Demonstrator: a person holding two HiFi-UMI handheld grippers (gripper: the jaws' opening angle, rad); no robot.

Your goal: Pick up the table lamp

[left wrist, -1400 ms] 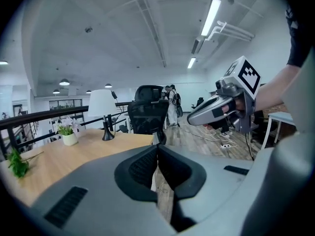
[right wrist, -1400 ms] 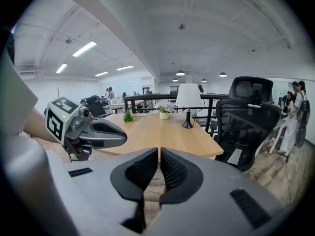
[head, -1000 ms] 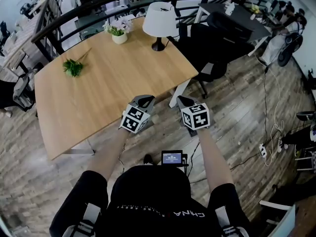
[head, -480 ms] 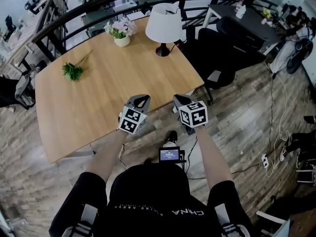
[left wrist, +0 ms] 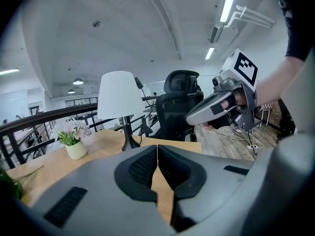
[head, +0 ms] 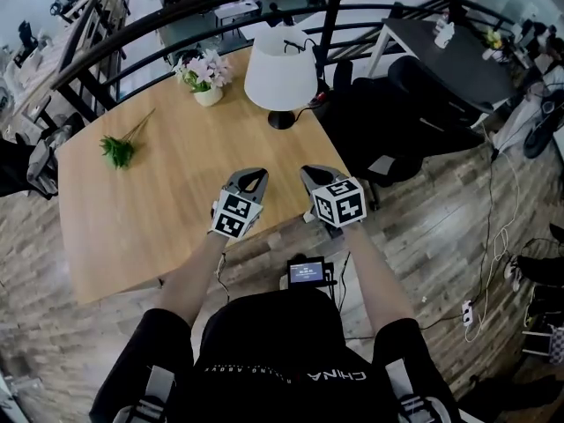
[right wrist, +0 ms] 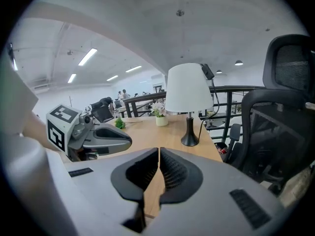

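Left tool (head: 251,177) and right tool (head: 308,175) hover closed, holding nothing, over the surface's (head: 167,210) near edge; the lamp (head: 280,64) stands at its far corner. Unopened, they would topple it; what seems a cord (right wrist: 201,127) may snag.

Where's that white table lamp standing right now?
In the head view the table lamp stands at the far right corner of the wooden table, right of the flower pot and near a black office chair.
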